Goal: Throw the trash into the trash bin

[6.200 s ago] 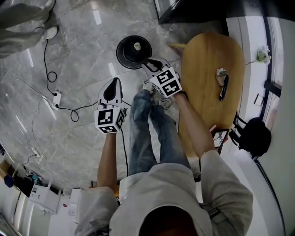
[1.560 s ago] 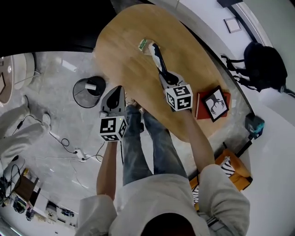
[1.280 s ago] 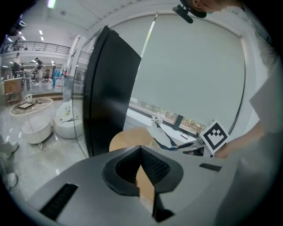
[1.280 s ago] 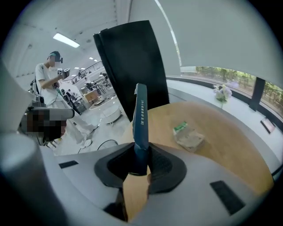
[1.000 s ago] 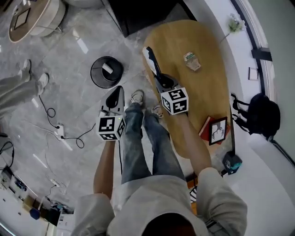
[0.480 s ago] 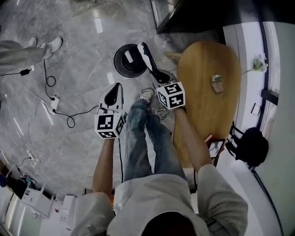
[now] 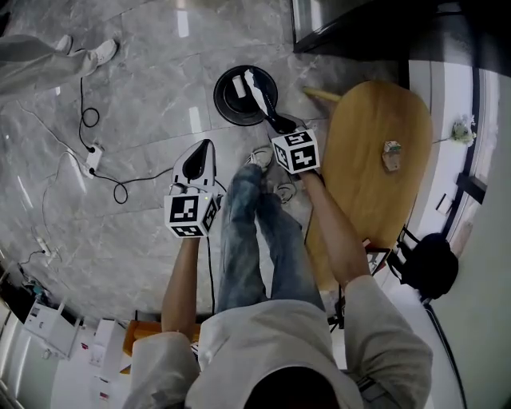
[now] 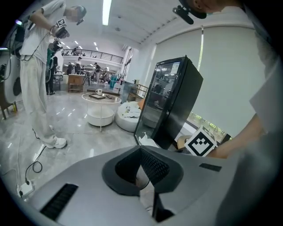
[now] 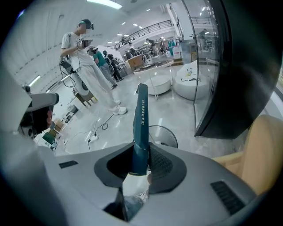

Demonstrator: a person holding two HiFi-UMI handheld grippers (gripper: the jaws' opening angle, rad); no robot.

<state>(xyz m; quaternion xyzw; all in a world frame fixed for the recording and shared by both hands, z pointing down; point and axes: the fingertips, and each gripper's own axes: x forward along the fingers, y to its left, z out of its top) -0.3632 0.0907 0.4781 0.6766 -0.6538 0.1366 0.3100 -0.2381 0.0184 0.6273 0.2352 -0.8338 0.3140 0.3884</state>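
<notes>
The black round trash bin (image 7: 231, 108) stands on the marble floor with a white piece (image 7: 237, 85) inside. My right gripper (image 7: 277, 121) is shut on a long dark-teal and white pack (image 7: 262, 96), whose far end reaches over the bin. In the right gripper view the pack (image 9: 141, 119) stands up between the jaws of that gripper (image 9: 142, 150), with the bin (image 9: 164, 135) just beyond. A crumpled wrapper (image 7: 391, 154) lies on the wooden table (image 7: 375, 208). My left gripper (image 7: 204, 145) hangs over the floor left of my legs, shut and empty (image 8: 141, 151).
A black glass-fronted cabinet (image 7: 351, 24) (image 8: 172, 101) stands behind the bin and table. Cables and a power strip (image 7: 94, 152) lie on the floor at left. Another person (image 9: 86, 57) stands farther off. A dark bag (image 7: 431, 264) sits beside the table.
My right gripper has carried the long pack from the table's edge to over the bin. The left gripper moved along with my body and stayed shut.
</notes>
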